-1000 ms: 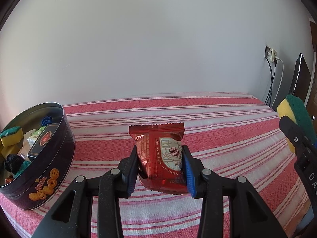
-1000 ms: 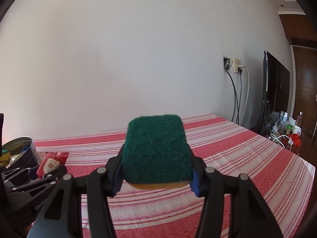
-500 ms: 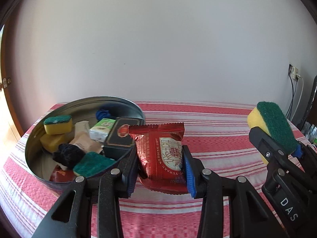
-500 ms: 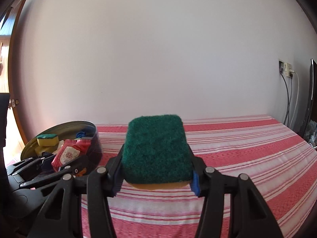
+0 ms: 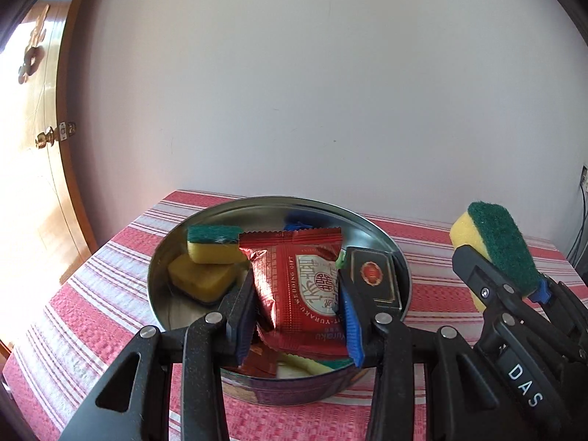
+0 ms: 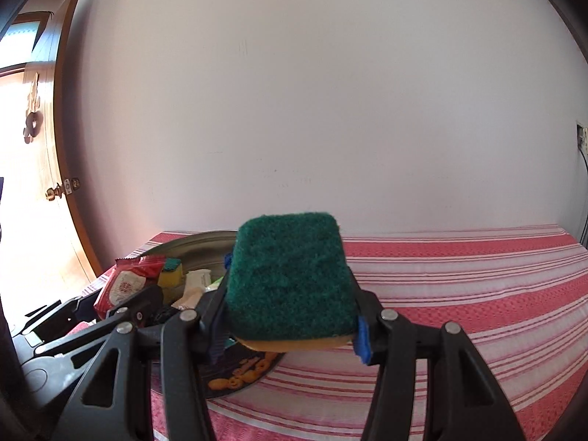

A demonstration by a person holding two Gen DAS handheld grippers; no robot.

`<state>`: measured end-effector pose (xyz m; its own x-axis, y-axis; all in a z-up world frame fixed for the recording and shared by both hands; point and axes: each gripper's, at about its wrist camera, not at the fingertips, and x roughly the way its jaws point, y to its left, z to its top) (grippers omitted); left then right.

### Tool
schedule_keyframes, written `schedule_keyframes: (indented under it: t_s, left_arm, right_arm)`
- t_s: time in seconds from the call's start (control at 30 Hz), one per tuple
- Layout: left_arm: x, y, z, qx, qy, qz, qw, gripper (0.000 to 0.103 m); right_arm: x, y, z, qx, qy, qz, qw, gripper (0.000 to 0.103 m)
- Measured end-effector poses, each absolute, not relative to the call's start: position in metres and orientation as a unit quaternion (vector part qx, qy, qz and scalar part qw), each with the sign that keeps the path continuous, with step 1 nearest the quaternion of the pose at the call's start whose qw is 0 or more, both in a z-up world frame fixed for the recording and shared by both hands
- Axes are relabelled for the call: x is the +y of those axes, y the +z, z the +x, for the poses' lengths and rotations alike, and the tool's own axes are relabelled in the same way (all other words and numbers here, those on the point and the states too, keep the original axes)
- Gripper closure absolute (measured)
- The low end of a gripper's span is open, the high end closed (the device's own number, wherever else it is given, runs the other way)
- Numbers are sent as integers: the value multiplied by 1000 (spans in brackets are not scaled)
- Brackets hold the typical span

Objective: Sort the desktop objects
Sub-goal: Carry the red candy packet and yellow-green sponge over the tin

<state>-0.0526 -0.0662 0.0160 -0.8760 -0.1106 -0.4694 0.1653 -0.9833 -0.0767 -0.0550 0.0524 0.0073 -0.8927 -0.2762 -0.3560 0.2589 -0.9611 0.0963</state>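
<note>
My left gripper [image 5: 296,316] is shut on a red snack packet [image 5: 299,290] and holds it over the round metal tin [image 5: 375,229]. The tin holds yellow-green sponges [image 5: 211,248], a dark box [image 5: 373,279] and other small items. My right gripper [image 6: 288,325] is shut on a green and yellow sponge [image 6: 288,281], held in the air just right of the tin [image 6: 198,242]. That sponge also shows in the left wrist view [image 5: 494,239]. The packet shows in the right wrist view [image 6: 126,284].
The table has a red and white striped cloth [image 6: 459,279]. A white wall stands close behind it. A wooden door [image 5: 40,169] is at the left. Cables and a wall socket [image 6: 581,139] are at the far right.
Both grippers have swung left. The left one has carried the packet from the bare cloth to above the tin. The right one has followed with the sponge to the tin's right side.
</note>
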Motion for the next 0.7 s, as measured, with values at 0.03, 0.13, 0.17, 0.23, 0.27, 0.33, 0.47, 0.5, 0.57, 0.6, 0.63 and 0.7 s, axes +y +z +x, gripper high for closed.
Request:
schedule_keyframes:
  t_s: [0.03,0.13,0.17,0.23,0.27,0.33,0.47,0.5,0.57,0.6,0.63,0.7]
  left_arm:
    - [-72,16,-53,60,-966,238,77,60]
    - [-82,16,-52,65,-965,238,90,60]
    - [-87,17,-52,68,-964,238,95,60]
    - [-97,16,-54,73,-963,239,104,60]
    - [-101,17,-55,74,-962,239,108,60]
    - [-109,17,-57,78,-961,239,114,60]
    - [-118,17,-61,83,-959,242,120,60]
    - [-120,17,-64,84,-958,245,120,60]
    - [-124,13,-70,86,-956,253,119,60]
    - [-125,12,-73,85,-955,257,120,60]
    - [-127,10,-78,83,-955,260,121,60]
    - [-127,7,-84,79,-953,267,121,60]
  right_arm:
    - [48,8,-58,-23,-972,188,140,49]
    - [38,9,-65,-24,-970,192,147,49]
    - [34,9,-68,-24,-969,194,149,49]
    - [27,10,-74,-22,-968,196,155,49]
    - [22,10,-76,-19,-968,197,157,49]
    - [11,12,-77,-14,-967,198,161,49]
    - [-11,13,-92,-12,-962,213,171,49]
    - [-15,14,-97,-10,-962,215,170,49]
    - [-24,14,-107,-10,-961,219,168,49]
    - [-24,15,-111,-11,-961,221,168,49]
    - [-26,15,-116,-11,-960,225,168,49]
    - [-33,15,-125,-7,-959,232,163,49]
